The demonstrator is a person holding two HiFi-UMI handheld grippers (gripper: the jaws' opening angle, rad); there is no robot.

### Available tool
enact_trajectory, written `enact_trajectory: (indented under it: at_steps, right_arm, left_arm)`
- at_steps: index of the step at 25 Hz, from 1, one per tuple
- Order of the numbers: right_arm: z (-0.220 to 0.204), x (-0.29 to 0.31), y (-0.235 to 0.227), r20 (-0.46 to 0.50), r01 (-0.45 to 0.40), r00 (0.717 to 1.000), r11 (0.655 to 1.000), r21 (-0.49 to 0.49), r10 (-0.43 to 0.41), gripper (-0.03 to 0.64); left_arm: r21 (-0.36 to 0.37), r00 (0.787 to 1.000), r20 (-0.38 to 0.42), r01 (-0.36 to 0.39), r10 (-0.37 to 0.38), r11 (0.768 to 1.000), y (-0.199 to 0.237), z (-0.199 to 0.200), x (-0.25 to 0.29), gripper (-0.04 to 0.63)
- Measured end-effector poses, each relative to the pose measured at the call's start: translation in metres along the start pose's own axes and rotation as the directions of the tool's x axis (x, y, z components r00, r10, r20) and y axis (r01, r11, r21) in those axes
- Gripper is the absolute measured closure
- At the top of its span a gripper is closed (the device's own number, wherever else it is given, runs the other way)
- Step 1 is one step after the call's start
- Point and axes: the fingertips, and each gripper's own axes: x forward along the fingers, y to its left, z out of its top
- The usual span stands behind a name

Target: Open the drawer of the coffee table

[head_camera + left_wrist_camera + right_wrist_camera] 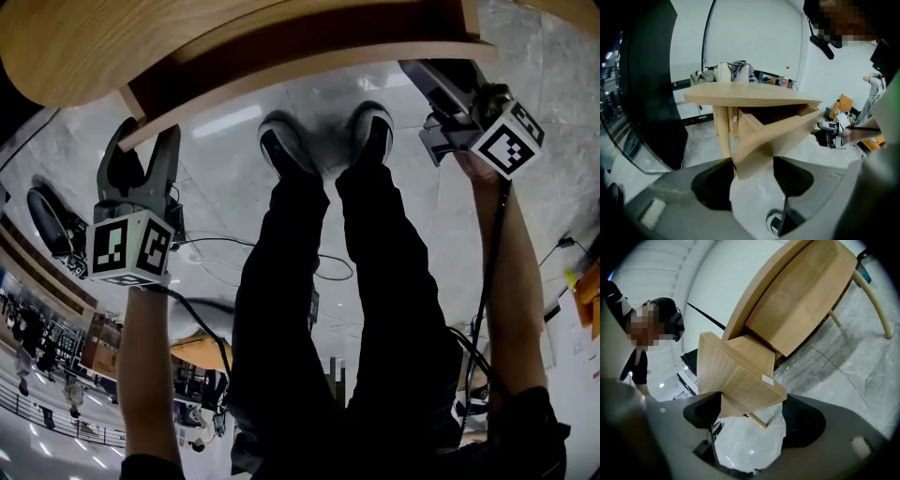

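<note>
Overhead, the tabletop [94, 47] hides the inside of the drawer [309, 80]. The left gripper [142, 141] and right gripper [436, 80] each clamp one end, and the person's legs [309, 281] fill the middle.

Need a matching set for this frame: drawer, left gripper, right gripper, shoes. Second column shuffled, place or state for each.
1 drawer
2 left gripper
3 right gripper
4 shoes

A on the floor, between the two grippers in the head view
B clamped on the drawer front's right end
C pulled partly out
D clamped on the drawer front's left end

Pairs: 1-C, 2-D, 3-B, 4-A
</note>
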Motion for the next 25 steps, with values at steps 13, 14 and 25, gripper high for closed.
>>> enact_trajectory:
  at_steps: [13,14,25]
  right_arm:
    - [-0.060,-0.048,0.021,-0.123,0.020,0.992,0.999,0.034,-0.016,0.206]
    - [-0.061,-0.050,0.020,-0.128,0.021,0.992,0.999,0.034,-0.016,0.206]
    - [-0.066,-0.048,0.014,-0.170,0.033,0.985,0.999,0.025,-0.028,0.198]
  left_arm:
    - [-0.038,0.995,-0.103,0.006,-0.010,0.999,-0.030,-0.058,-0.038,0.321]
    - [-0.041,0.995,-0.104,0.005,-0.009,0.999,-0.032,-0.060,-0.038,0.321]
    - [-0.054,0.995,-0.096,-0.014,0.009,0.998,-0.034,-0.067,-0.034,0.321]
